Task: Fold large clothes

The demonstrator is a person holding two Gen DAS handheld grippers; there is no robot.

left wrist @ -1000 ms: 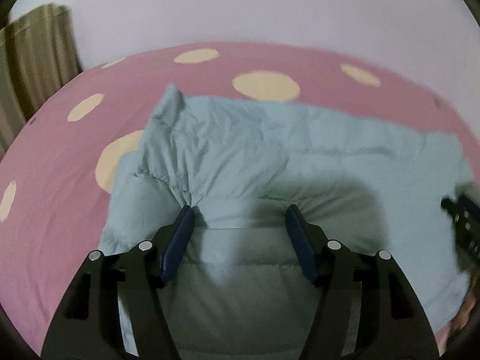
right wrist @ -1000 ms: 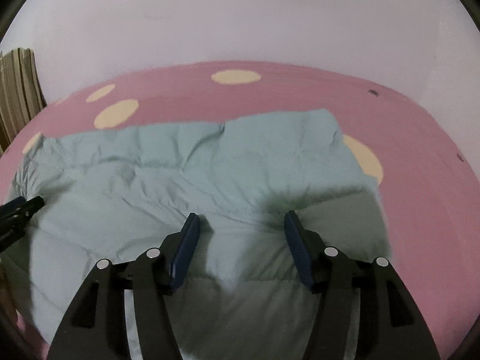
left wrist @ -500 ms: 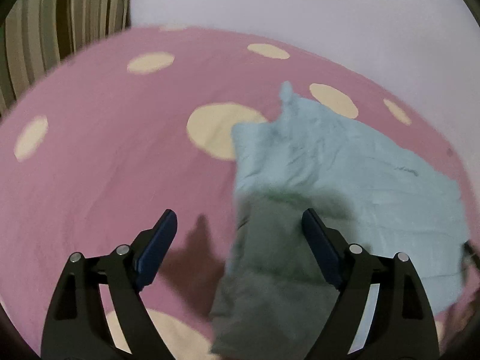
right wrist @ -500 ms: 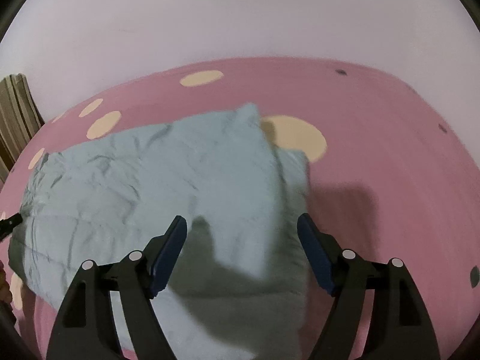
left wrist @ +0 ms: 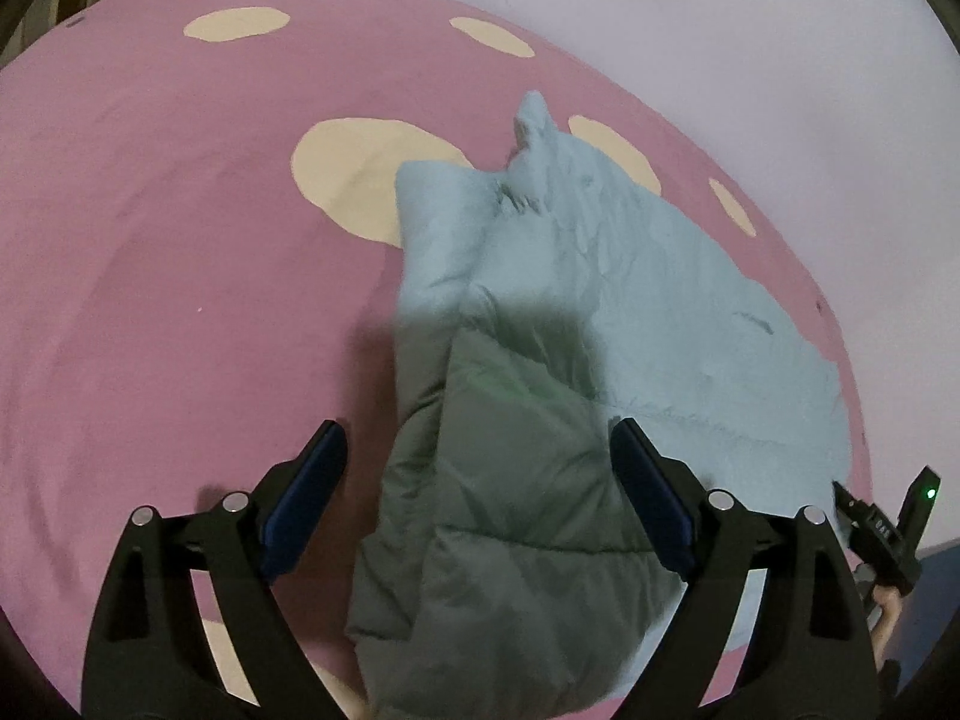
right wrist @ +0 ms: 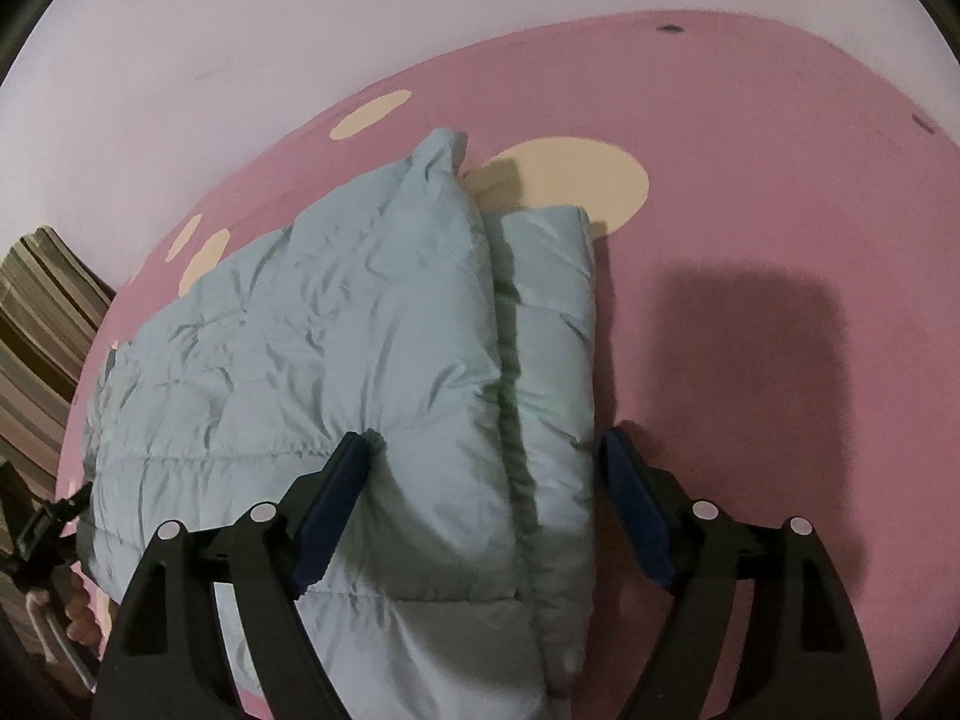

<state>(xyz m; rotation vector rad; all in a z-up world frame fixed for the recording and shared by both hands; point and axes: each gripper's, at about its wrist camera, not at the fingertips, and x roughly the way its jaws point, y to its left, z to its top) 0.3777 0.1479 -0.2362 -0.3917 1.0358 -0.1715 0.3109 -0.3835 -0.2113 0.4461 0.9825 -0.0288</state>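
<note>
Both tongs slid from jacket middle out to its ends, jaws just been opening. Left tongs (left wrist: 477, 462) and right tongs (right wrist: 486, 468) released, straddling puffy teal jacket (right wrist: 336, 348), likely for next fold. Jacket folded on pink bed (right wrist: 750, 228), spots toward 12 o'clock.

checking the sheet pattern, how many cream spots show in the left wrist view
5. Large spot beside the jacket; two far spots; two at the jacket's right. Pale patches at the bottom edge may be more.

Two wrist fisheyes, close above the bed
Both angle steeply down; left sees the jacket's (left wrist: 600, 312) left end, right its right end.
</note>
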